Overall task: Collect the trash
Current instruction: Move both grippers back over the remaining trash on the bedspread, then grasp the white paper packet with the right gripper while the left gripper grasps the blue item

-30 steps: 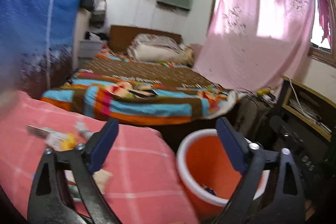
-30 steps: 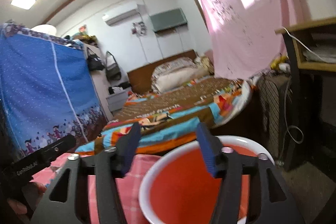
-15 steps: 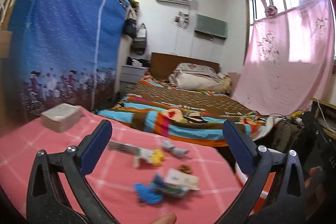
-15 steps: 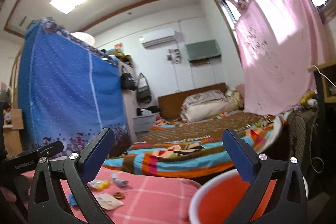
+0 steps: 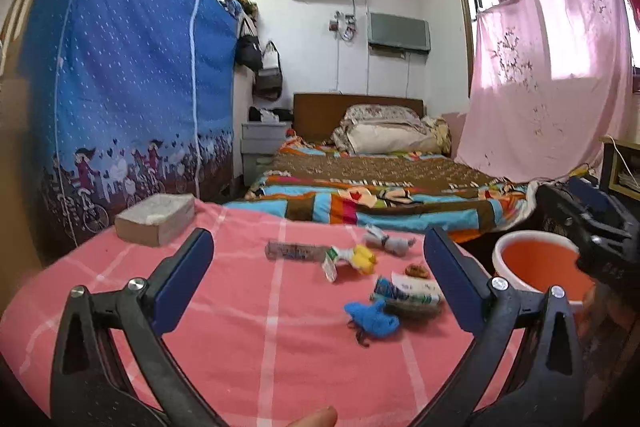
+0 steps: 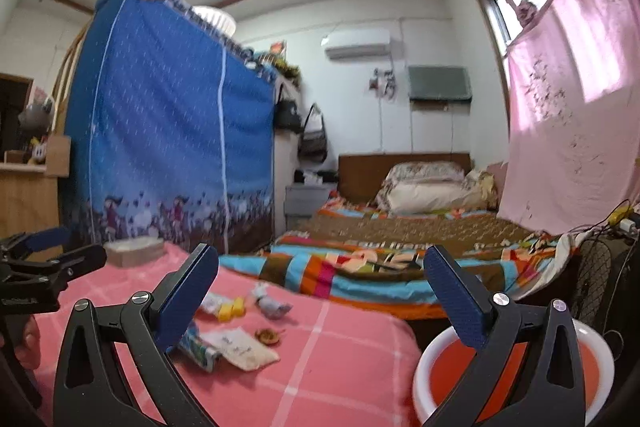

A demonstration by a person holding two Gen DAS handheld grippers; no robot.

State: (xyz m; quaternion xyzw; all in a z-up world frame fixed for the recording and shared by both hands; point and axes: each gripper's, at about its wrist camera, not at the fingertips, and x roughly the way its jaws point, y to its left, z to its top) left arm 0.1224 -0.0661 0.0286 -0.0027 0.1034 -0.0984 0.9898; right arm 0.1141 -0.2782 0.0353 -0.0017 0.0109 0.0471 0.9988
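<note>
Several bits of trash lie on the pink checked tablecloth point(image 5: 240, 347): a clear tube point(image 5: 296, 251), a yellow crumple point(image 5: 362, 259), a grey twisted wrapper point(image 5: 386, 241), a blue scrap point(image 5: 372, 319) and a white-and-green packet point(image 5: 412, 293). My left gripper point(image 5: 316, 255) hangs open above the near side of the cloth, short of the pile. An orange bin with a white rim point(image 5: 536, 267) stands off the table's right end. My right gripper point(image 6: 320, 263) is open and empty, above the gap between the table corner and the bin point(image 6: 440, 359). The packet point(image 6: 240, 345) lies to its left.
A tissue box point(image 5: 156, 215) sits at the table's far left corner. Beyond the table are a bed with a striped blanket point(image 5: 400, 203), a blue fabric wardrobe point(image 5: 120, 87) and a pink sheet hung at the window. A dark fan grille point(image 6: 596, 279) stands behind the bin.
Both views have swung left from the bin toward the table, bringing the trash into sight. The right jaws have spread from a narrow gap to full width. The left jaws stayed open.
</note>
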